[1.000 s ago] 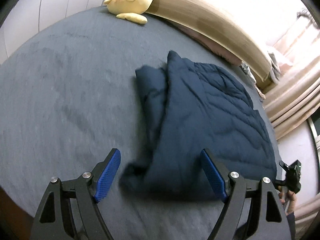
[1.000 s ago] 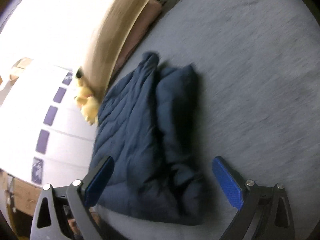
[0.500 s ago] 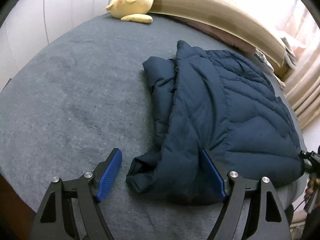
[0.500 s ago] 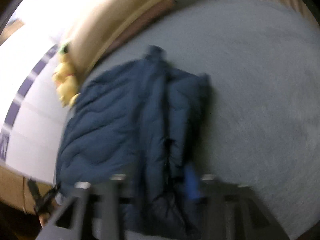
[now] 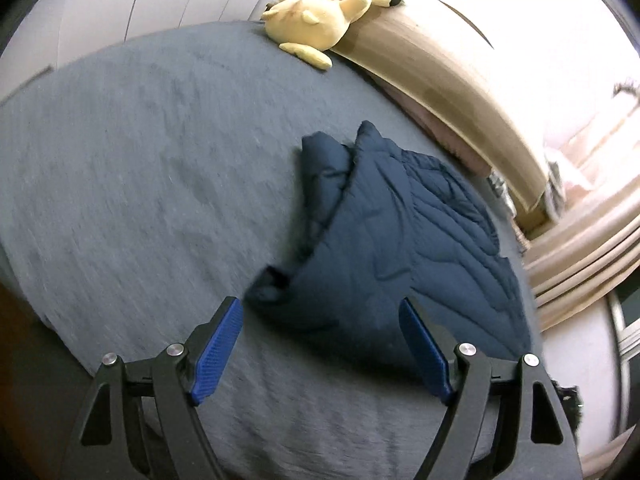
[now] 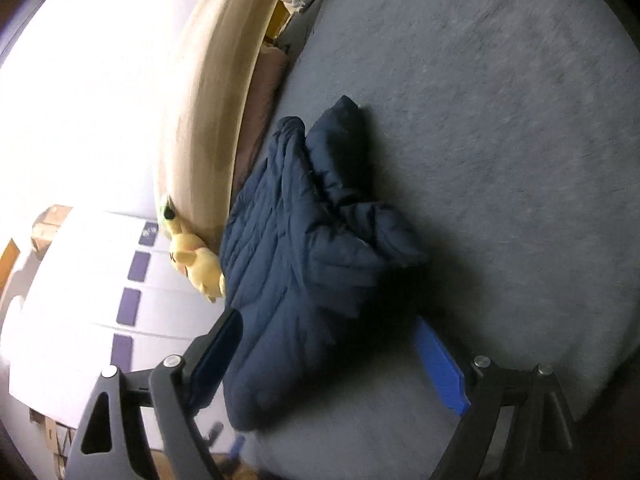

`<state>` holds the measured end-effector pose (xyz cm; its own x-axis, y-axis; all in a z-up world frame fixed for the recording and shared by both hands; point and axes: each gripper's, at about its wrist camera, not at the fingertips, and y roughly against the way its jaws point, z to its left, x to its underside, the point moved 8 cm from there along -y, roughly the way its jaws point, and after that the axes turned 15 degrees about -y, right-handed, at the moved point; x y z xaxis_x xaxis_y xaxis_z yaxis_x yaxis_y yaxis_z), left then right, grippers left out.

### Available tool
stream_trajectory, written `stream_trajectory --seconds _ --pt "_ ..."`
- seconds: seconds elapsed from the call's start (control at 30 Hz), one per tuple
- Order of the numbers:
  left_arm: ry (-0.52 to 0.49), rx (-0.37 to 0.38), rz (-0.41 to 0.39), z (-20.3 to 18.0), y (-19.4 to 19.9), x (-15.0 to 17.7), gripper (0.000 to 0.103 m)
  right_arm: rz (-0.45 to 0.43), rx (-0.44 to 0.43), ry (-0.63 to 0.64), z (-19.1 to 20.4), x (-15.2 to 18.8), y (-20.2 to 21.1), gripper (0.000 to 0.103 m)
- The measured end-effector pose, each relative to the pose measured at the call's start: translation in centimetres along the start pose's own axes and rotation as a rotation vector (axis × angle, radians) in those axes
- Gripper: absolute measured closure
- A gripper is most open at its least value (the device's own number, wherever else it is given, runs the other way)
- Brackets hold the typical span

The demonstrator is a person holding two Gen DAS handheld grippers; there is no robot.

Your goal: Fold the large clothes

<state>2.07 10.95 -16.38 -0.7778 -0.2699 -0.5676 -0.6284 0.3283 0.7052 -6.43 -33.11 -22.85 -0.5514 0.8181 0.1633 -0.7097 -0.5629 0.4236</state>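
Your left gripper (image 5: 320, 344) spread wide and holding nothing, hovering over the gray bed (image 5: 140, 184), your right gripper (image 6: 332, 356) also wide and empty, folded navy puffer jacket (image 5: 404, 240) lying just ahead, yellow plush toy (image 5: 320, 8) against the wooden headboard (image 5: 448, 80).

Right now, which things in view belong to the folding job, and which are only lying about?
For the job:
- navy quilted jacket, partly folded on the grey bed cover
- left gripper, open and holding nothing
- right gripper, open and holding nothing

Only lying about:
- yellow plush toy, leaning on the headboard
- cardboard boxes, beside the bed
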Motion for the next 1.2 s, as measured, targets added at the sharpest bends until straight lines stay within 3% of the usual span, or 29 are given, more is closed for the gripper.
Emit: stream_trajectory --seconds 0.07,0.1,0.13,0.2,0.3,0.37,0.4,0.5,0.57,0.67,0.7,0.73,0.77,0.9,0.97,1.0,1.03,1.07,1.13,1.2 --pt "0.018 0.012 -0.001 -0.1 -0.4 0.3 0.022 -0.016 -0.031 -0.062 -0.4 -1.0 -1.0 0.015" --pt "0.028 0.004 0.01 0.0 -0.8 0.4 0.022 -0.026 -0.038 -0.066 -0.5 -1.1 -1.7 0.026" --pt "0.04 0.0 0.018 0.1 -1.0 0.6 0.022 -0.033 -0.047 -0.051 -0.3 -1.3 -1.7 0.067" --pt "0.063 0.001 0.016 0.3 -1.3 0.8 0.022 -0.037 0.01 0.021 0.4 -1.1 -1.5 0.079" --pt "0.076 -0.015 0.022 1.1 -1.7 1.1 0.022 -0.071 0.097 0.174 1.2 -0.8 -1.0 0.081" --pt "0.101 -0.007 0.027 1.6 -1.9 1.3 0.022 -0.055 0.141 0.15 -0.4 -1.2 -2.0 0.078" --pt "0.101 -0.008 0.026 1.7 -1.4 1.3 0.022 -0.052 0.124 0.111 -0.9 -1.3 -2.0 0.07" --pt "0.069 -0.044 -0.019 1.8 0.2 0.6 0.022 -0.092 0.075 0.088 -0.4 -1.4 -0.8 0.014" --pt "0.036 -0.069 -0.039 1.7 0.9 0.1 0.022 -0.126 0.009 0.085 0.1 -1.8 0.8 0.013" --pt "0.007 -0.094 -0.043 1.4 0.9 -0.5 0.022 -0.089 -0.027 0.034 -0.1 -2.4 0.8 0.014" --pt "0.006 -0.094 -0.041 1.3 0.8 -0.6 0.022 -0.083 -0.033 0.023 -0.4 -2.5 0.6 0.02" --pt "0.001 -0.1 -0.043 1.2 0.9 -0.6 0.022 -0.076 -0.029 0.029 -0.7 -2.8 0.7 0.058" --pt "-0.011 -0.108 -0.045 0.9 1.0 -0.6 0.022 -0.08 0.016 0.049 -0.9 -3.0 0.7 0.079" --pt "-0.091 -0.172 -0.099 -0.7 2.2 -1.7 0.022 -0.093 0.108 0.17 0.5 -2.6 0.0 0.078" --pt "-0.129 -0.186 -0.12 -1.6 2.8 -2.5 0.022 -0.091 0.126 0.167 0.1 -2.7 -0.4 0.073" --pt "-0.154 -0.191 -0.13 -2.2 3.1 -2.9 0.022 -0.093 0.125 0.155 0.0 -2.7 -0.4 0.062" --pt "-0.182 -0.198 -0.14 -2.8 3.3 -3.3 0.022 -0.105 0.126 0.152 0.2 -2.7 -0.5 0.03" --pt "-0.215 -0.204 -0.148 -3.4 3.5 -3.6 0.022 -0.129 0.129 0.158 0.1 -3.0 0.2 0.019" --pt "-0.277 -0.207 -0.158 -4.9 3.2 -4.3 0.022 -0.185 0.124 0.191 0.1 -3.6 2.5 0.017" --pt "-0.333 -0.204 -0.16 -6.4 2.5 -4.9 0.022 -0.174 0.131 0.224 1.2 -3.9 3.1 0.017"
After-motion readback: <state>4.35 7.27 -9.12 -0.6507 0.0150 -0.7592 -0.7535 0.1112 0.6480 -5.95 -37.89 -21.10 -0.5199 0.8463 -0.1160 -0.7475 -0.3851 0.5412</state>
